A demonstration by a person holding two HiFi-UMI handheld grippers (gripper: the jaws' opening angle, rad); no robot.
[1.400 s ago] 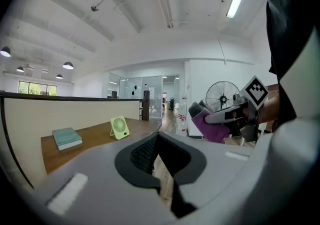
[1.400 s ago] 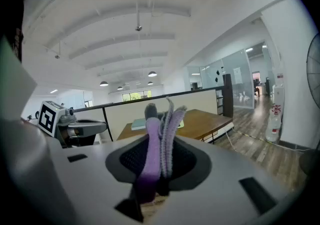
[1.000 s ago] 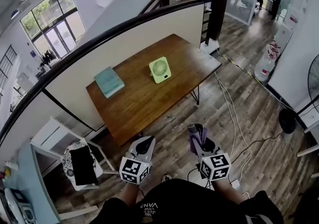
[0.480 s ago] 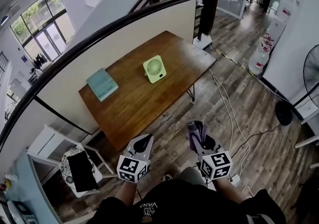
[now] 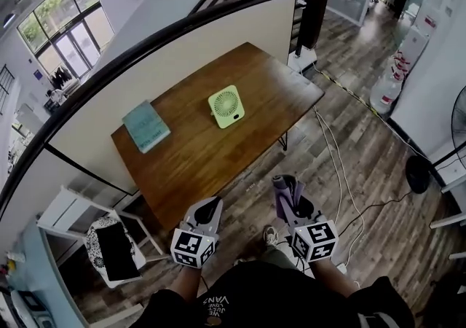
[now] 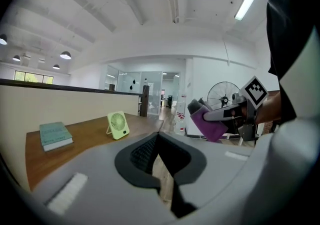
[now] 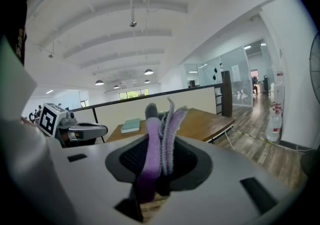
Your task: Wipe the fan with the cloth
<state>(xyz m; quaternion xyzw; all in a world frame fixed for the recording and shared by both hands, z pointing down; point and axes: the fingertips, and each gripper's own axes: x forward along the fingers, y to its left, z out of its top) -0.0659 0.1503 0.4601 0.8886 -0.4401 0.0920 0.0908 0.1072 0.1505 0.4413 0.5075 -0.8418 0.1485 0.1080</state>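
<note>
Jaws of the right gripper (image 5: 285, 192) clamp a purple cloth (image 7: 159, 139); the left gripper (image 5: 210, 208) has its jaws together on nothing. Both hang over plank floor (image 5: 364, 146), short of the bench's (image 5: 204, 168) near corner. Mid-bench, the green fan (image 5: 226, 106) stands upright, bare wood all round, a book (image 5: 145, 126) well to its left
</note>
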